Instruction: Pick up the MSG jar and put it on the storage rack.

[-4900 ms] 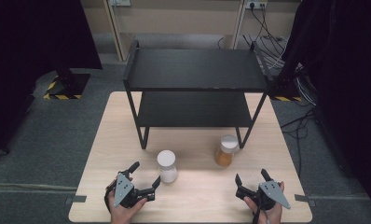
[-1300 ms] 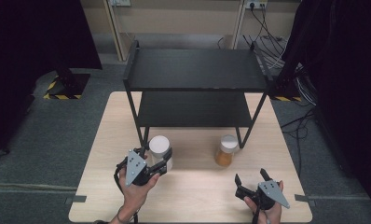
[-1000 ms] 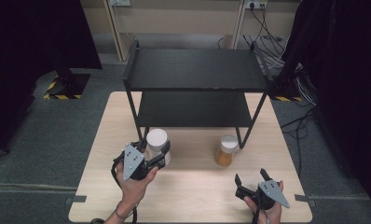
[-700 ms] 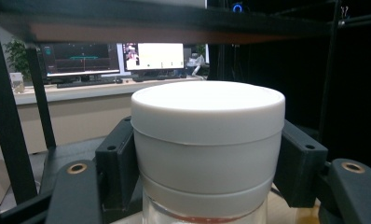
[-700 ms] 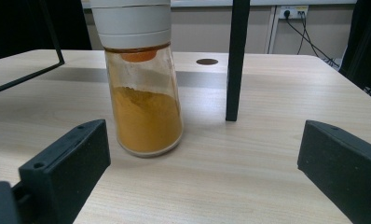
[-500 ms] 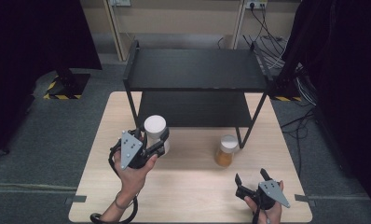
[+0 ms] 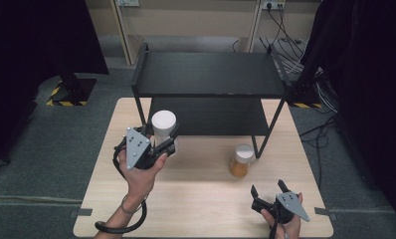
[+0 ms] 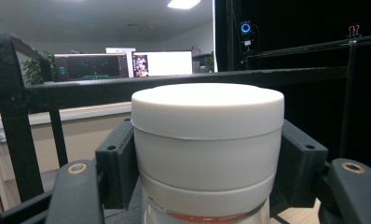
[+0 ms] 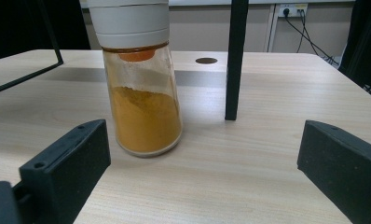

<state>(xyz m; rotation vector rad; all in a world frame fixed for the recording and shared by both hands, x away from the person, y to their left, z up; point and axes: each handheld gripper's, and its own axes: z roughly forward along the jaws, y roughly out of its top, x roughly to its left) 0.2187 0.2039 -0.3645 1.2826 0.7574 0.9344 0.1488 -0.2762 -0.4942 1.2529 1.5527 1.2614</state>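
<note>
Surface: pale wood counter [image 7: 201,199], standing on grey carpet. A small round hole showed in the counter top in the right gripper view.

Near edge, right corner: right gripper [image 7: 269,191] held low over the counter, its fingers [image 9: 67,161] spread wide with nothing between them. In the right gripper view the orange-powder jar [image 9: 144,88] stood ahead of the fingers, nearer the left one, clear of both and touching neither.

Near edge, left side: a forearm rose from the counter's near edge to the left gripper [image 7: 161,144], which was carried above the counter's left half. Its fingers [image 8: 116,168] were pinching the white-lidded jar [image 7: 164,124] on both sides of the white lid. In the left gripper view the lid sat squarely between the two pads, with glass and an orange line just visible below it. The jar was upright, clear of the counter surface, just in front of the rack's front left leg.

Count: two jars, each with a white lid; one in the left grip, one standing on the counter right of centre, just beside the rack's front right leg. Two grippers.

Far half of the counter: black two-tier rack [image 7: 211,74], both tiers bare.

Room beyond: beige wall panels with sockets and cables, dark curtains on both sides, a yellow-and-black striped base on the floor at left.
</note>
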